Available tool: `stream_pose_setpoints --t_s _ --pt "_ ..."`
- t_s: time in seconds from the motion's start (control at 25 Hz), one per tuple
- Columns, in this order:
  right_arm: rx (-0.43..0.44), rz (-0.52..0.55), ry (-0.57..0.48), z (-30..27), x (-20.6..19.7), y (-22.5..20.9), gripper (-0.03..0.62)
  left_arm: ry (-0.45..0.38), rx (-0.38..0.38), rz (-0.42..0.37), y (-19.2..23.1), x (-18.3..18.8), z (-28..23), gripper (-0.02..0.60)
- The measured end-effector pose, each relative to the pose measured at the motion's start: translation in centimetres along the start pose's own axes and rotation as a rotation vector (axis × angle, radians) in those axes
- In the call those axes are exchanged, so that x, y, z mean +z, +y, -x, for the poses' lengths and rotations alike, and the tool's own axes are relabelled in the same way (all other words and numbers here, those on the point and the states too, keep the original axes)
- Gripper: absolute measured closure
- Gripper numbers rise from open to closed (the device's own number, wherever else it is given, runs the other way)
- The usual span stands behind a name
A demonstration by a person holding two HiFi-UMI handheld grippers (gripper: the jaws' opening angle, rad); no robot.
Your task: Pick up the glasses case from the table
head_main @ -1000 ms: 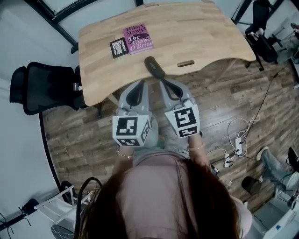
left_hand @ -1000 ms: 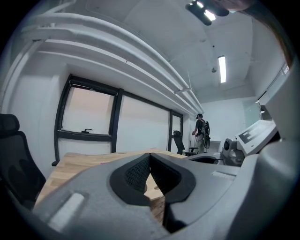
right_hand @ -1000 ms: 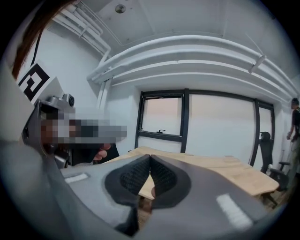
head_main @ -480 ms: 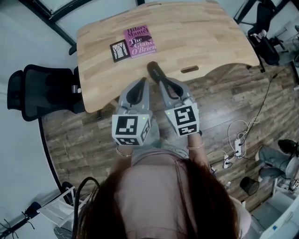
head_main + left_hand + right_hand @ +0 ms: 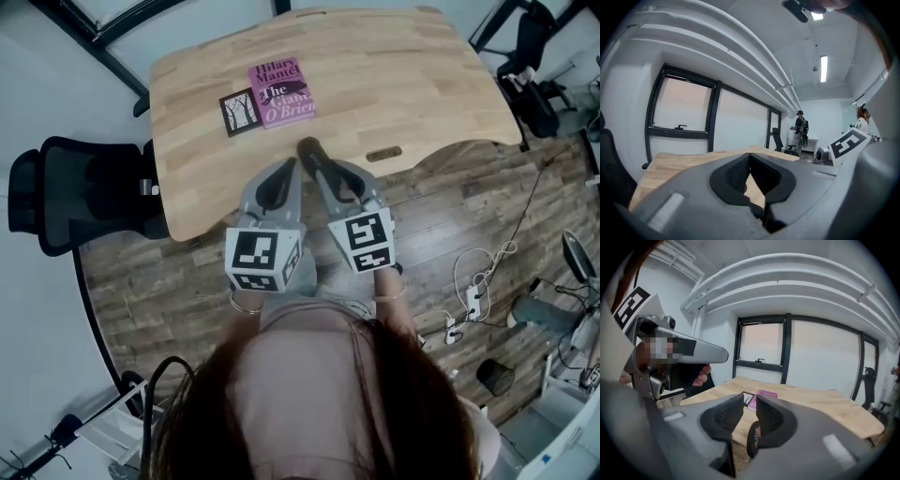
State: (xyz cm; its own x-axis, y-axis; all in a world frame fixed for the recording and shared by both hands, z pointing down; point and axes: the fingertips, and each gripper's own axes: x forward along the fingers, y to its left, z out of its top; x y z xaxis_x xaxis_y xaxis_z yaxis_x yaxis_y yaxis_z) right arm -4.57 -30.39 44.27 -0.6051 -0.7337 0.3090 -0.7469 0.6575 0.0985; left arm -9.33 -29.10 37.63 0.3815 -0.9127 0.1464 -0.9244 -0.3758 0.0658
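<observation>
The glasses case (image 5: 307,150) is a dark oblong lying near the front edge of the wooden table (image 5: 403,75). My right gripper (image 5: 313,167) reaches up to its near end. In the right gripper view the right gripper (image 5: 750,398) has a narrow gap between its tips; its jaws are opening, and the case's dark end (image 5: 753,439) shows low between them, not pinched. My left gripper (image 5: 285,167) hovers beside it on the left, over the table's front edge. In its own view the left gripper (image 5: 750,157) has its tips meeting, nothing held.
A pink book (image 5: 279,82) with a black-and-white card (image 5: 241,111) beside it lies further back on the table. A slot (image 5: 382,154) is cut near the front edge. A black office chair (image 5: 84,192) stands at the left, cables (image 5: 478,281) on the floor at the right.
Both grippers have moved forward over the table's front edge. The right gripper's tips now reach the near end of the glasses case.
</observation>
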Motion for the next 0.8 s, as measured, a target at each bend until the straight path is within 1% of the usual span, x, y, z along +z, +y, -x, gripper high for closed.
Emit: stream_pose_setpoints --t_s 0.4,0.76,0.8 --pt "0.02 0.019 0.074 -3.6 -1.8 -0.7 0.456 0.006 -0.01 0.017 2.5 -0.1 -2.4 0.577" --pt "0.044 0.035 0.144 -6.2 -4.2 -1.1 0.414 0.023 -0.023 0.031 3.5 -0.6 -4.0 0.577" --pt "0.048 0.038 0.153 -6.5 -4.5 -1.1 0.401 0.026 -0.024 0.032 3.6 -0.7 -4.2 0.577"
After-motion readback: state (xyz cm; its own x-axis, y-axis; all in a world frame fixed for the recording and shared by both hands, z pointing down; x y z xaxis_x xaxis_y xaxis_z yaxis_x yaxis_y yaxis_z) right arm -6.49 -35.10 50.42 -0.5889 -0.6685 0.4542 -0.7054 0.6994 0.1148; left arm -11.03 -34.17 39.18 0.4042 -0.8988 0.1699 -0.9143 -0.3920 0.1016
